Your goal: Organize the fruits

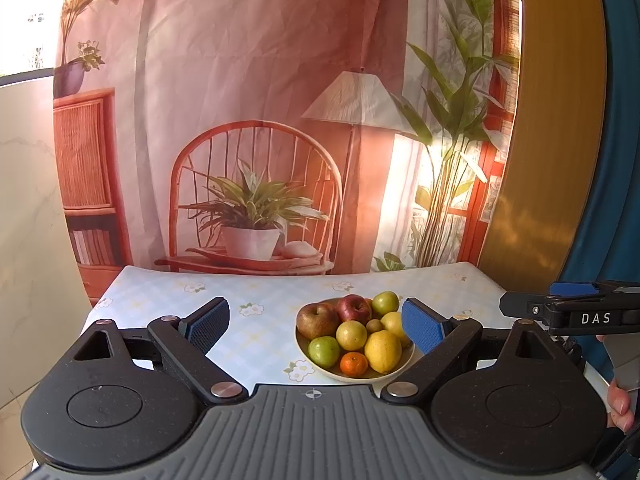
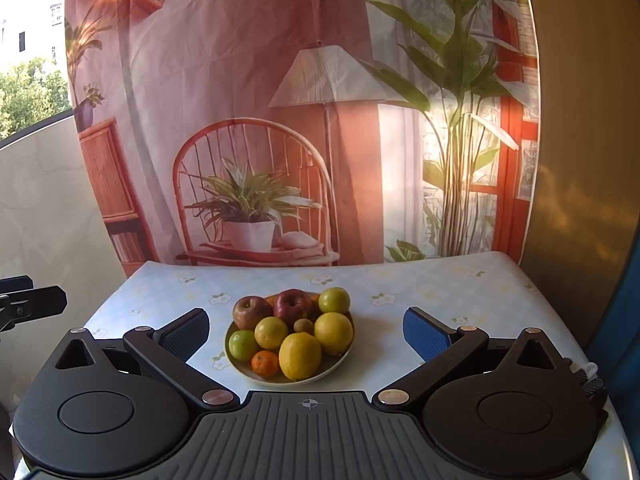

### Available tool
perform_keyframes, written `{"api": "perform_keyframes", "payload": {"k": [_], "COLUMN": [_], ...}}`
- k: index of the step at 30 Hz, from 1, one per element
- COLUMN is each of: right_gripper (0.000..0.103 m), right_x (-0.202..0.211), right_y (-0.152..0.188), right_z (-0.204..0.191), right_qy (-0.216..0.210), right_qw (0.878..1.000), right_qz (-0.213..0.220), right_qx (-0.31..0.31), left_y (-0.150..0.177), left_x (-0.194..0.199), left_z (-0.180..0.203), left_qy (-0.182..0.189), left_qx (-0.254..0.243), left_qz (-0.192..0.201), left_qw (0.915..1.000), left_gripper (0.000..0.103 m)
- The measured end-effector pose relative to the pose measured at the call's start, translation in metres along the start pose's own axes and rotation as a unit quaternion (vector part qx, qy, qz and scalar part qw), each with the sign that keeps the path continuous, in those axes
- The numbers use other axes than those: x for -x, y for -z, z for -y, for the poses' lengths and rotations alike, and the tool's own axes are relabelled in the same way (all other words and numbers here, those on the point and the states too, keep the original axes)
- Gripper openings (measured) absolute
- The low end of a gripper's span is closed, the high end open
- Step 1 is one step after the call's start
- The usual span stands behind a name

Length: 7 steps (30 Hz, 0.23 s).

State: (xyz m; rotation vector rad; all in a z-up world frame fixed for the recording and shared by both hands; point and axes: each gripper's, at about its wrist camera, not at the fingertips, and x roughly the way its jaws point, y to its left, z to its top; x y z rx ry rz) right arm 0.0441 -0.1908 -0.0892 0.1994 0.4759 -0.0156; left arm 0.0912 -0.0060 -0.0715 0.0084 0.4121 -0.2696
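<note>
Flower-print check tablecloth (image 1: 168,300) under everything, printed living-room backdrop (image 1: 260,80) hung behind.

Starting at the fingers: left gripper (image 1: 316,324) spread wide, blue pads (image 1: 424,328) gripping nothing, hovering short of the bowl (image 2: 332,366) and a bit left of it. Same deal on the right gripper (image 2: 307,333): wide, empty, held back with the bowl framed between the pads, probably to keep every piece in reach.

Moving outward, all the fruit heaped in that one shallow bowl mid-table:
- red apple (image 2: 293,303) and brownish apple (image 2: 251,311) at the back
- green apple (image 2: 334,299) back right, another green one (image 2: 241,345) front left
- three lemons (image 2: 300,355) filling the front and right
- kiwi (image 2: 303,325) wedged in the middle
- tangerine (image 2: 265,362) at the near rim

No loose fruit on the cloth. Packed tight and touching all round, so risky to tug a low one, likely to roll the neighbours.

Hard to call the stage: fits a mixed heap waiting to be sorted, fits a finished gather-up just as well.
</note>
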Motion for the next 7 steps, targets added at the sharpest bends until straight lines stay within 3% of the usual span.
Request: {"api": "perform_keyframes", "payload": {"k": [7], "right_gripper": [0.102], "right_x": [-0.0004], "right_y": [0.0004], "right_z": [0.0004], "right_qy": [0.001], "right_qw": [1.000], "right_qz": [-0.002], "right_qx": [-0.001], "left_y": [0.0016], "left_x": [-0.0033], "left_z": [-0.0037], "left_qy": [-0.005], "left_qx": [0.008], "left_qz": [-0.003], "left_qw": [1.0000], "left_gripper": [0.095]}}
